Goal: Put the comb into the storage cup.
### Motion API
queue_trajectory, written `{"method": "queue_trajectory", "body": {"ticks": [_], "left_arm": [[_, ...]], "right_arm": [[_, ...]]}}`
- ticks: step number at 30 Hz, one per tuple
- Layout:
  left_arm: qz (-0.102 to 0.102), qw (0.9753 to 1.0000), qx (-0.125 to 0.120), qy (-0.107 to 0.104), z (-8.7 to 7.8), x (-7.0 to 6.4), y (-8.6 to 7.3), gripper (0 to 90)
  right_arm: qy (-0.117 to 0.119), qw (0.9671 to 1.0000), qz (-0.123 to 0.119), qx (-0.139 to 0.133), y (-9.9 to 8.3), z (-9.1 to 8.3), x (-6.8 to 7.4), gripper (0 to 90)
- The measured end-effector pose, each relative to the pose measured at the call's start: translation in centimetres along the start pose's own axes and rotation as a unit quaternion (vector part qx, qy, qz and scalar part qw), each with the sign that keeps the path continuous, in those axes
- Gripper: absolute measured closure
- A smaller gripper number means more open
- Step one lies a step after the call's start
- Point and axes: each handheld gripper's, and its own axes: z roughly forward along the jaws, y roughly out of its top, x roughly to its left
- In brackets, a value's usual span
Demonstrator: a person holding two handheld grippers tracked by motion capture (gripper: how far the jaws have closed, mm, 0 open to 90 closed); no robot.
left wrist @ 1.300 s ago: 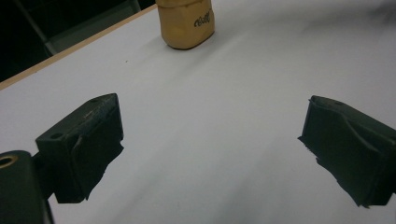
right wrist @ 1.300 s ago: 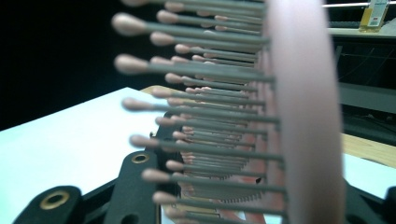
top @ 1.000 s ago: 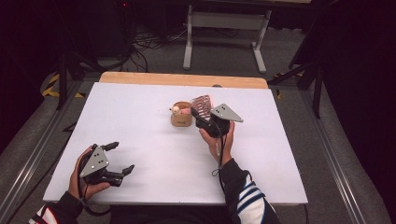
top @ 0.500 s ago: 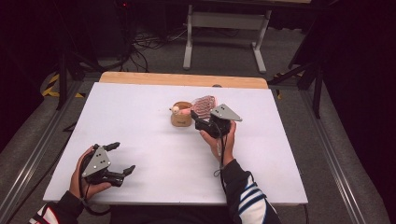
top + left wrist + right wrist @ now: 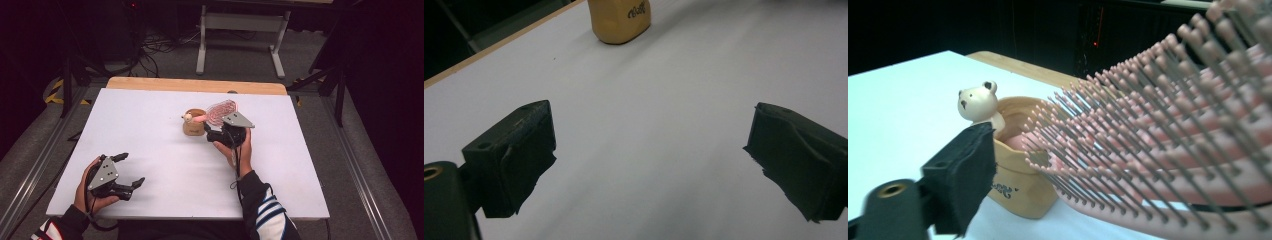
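Right gripper view is showing my right gripper [image 5: 1128, 200] holding a pink paddle hairbrush with grey pins [image 5: 1168, 145], one black jaw at the lower left and the brush filling the space where the other jaw would be, so I am judging it clamped on the brush. The bristle face is turning toward the camera, and the brush's long axis is running from my gripper out to a small tan ceramic pot with a cream bear figure on its rim [image 5: 1013, 170]; the pink handle is reaching into the pot's mouth. In the high view the pot [image 5: 193, 126] is sitting just to the left of my right gripper [image 5: 225, 132] on the white table [image 5: 150, 150], with the brush head [image 5: 220, 110] tilting up behind. My left gripper [image 5: 125, 172] is resting well apart at the near left edge, jaws spread wide and empty, so my right hand is the nearer one
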Motion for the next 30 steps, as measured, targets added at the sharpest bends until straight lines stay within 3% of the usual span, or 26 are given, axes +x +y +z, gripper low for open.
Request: {"method": "queue_trajectory", "body": {"ticks": [10,16,30], "left_arm": [[0.001,1.0,0.0,-0.001,0.0,0.0,0.0,6.4],[0.001,1.0,-0.002,0.0,0.0,0.0,0.0,6.4],[0.005,1.0,0.002,0.0,0.0,-0.1,0.1,6.3]], "right_arm": [[-0.004,1.0,-0.005,-0.004,0.1,0.0,0.0,3.3],[-0.002,0.9999,-0.008,-0.009,0.2,-0.2,0.0,3.1],[-0.03,0.9987,-0.024,-0.034,0.9,-1.6,-0.5,4.0]]}}
